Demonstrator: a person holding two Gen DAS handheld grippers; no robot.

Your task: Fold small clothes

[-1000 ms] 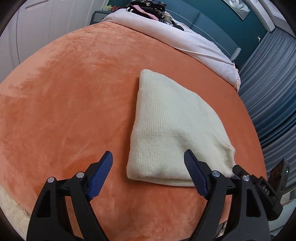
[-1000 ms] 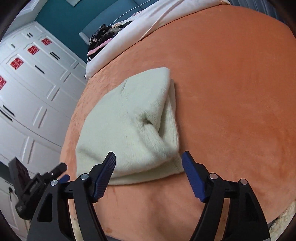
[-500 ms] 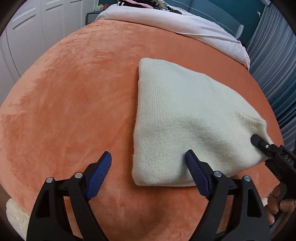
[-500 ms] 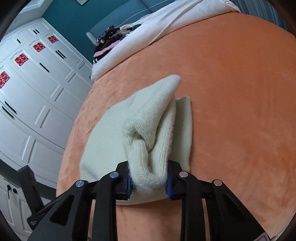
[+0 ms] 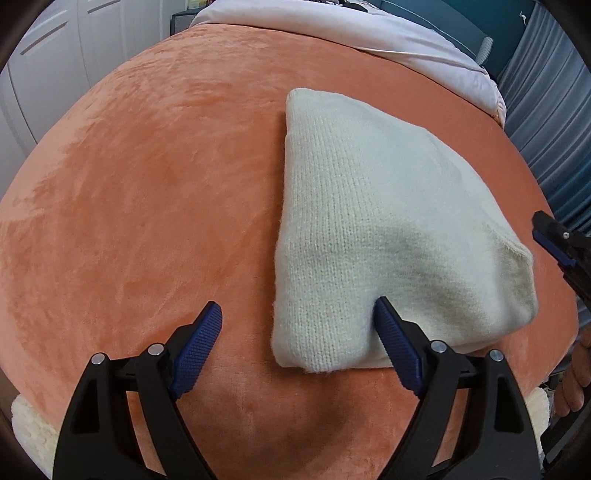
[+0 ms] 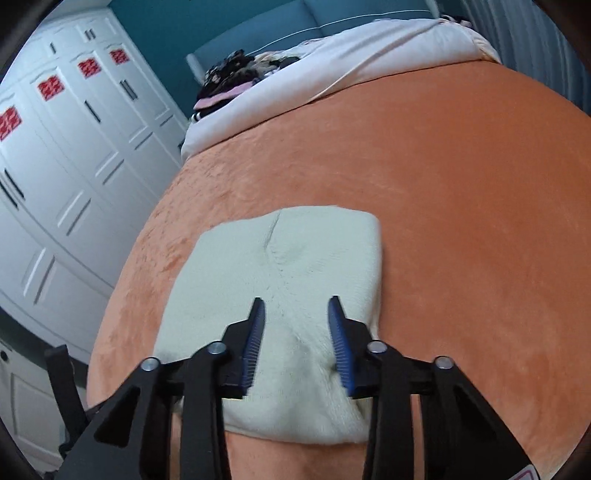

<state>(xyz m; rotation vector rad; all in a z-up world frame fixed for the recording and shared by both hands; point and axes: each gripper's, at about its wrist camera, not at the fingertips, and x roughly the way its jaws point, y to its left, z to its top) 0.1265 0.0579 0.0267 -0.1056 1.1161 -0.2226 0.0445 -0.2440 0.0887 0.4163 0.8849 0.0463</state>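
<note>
The left gripper [image 5: 297, 304] points steeply down at the bed with its jaws wide apart and nothing clamped. Its left finger hangs over bare blanket, while the tip of its right finger touches the top of the sweater near the front edge. The sweater's near left corner therefore lies in the gap between the two fingers.

The right gripper [image 6: 296, 301] also tilts downward over the near edge of the sweater, and its jaws are closing. They stand narrow, with cream knit filling the space from pad to pad. Creases run into the right pad, so they look pinched on a fold of the cloth, though that view is blurred. From the left wrist camera this gripper [image 5: 554, 240] shows at the far right, just beside the sweater's raised right corner. The person's hand [image 5: 576, 376] holding it shows below at the edge.

An orange plush blanket [image 5: 147, 203] covers most of the bed. White wardrobe doors [image 6: 74, 184] with red paper cut-outs stand along one side. A pale pink duvet [image 5: 369, 33] lies bunched across the far end of the bed. Blue-grey curtains [image 5: 546, 110] hang on the other side.

The cream sweater [image 5: 369, 206] lies folded on the blanket near the front edge, its right side lifted off the surface. A small pile of dark clothes [image 6: 236, 77] sits on the duvet.
</note>
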